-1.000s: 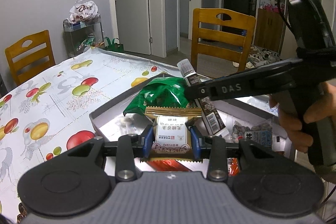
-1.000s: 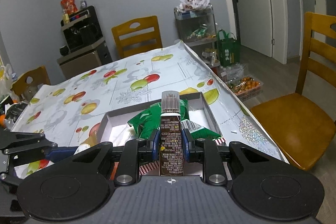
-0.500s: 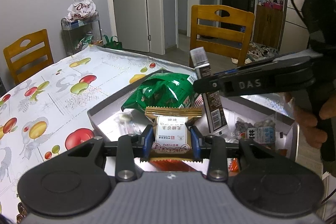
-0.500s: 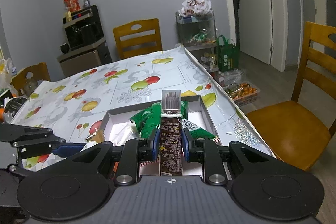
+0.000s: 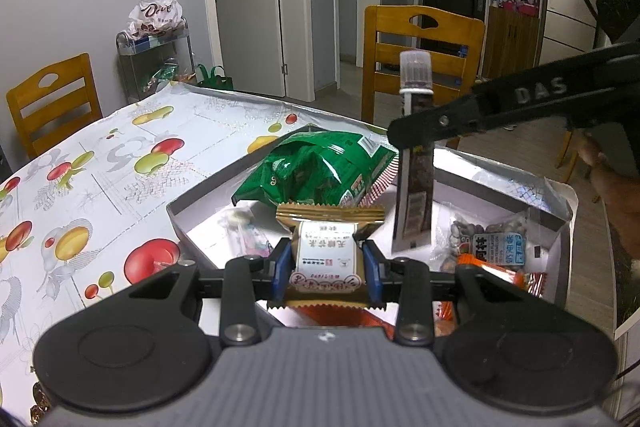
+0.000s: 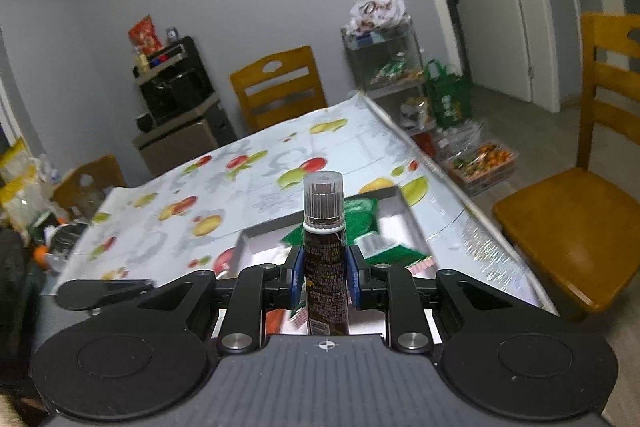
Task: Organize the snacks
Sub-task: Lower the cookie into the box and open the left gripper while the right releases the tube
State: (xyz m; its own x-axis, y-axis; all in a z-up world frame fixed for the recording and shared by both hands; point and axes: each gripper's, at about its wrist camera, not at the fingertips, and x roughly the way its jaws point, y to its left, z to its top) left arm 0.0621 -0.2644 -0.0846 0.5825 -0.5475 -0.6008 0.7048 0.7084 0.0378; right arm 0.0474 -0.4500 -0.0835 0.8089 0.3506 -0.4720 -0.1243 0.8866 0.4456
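Observation:
My left gripper is shut on a gold-and-white pastry packet, held over the near edge of a shallow white box. My right gripper is shut on a brown tube with a clear cap, upright above the box. In the left wrist view that tube hangs over the box's middle, with the right gripper's black finger crossing in front of it. A green snack bag lies at the box's far side, small nut packets at its right.
The box sits on a fruit-print tablecloth. Wooden chairs stand around the table. A wire rack with bags is by the wall. A person's hand grips the right tool. An orange wrapper lies in the box's near right.
The right gripper has lifted the brown tube and brought it upright; it was leaning in the box against the green bag. The left gripper keeps its packet in place.

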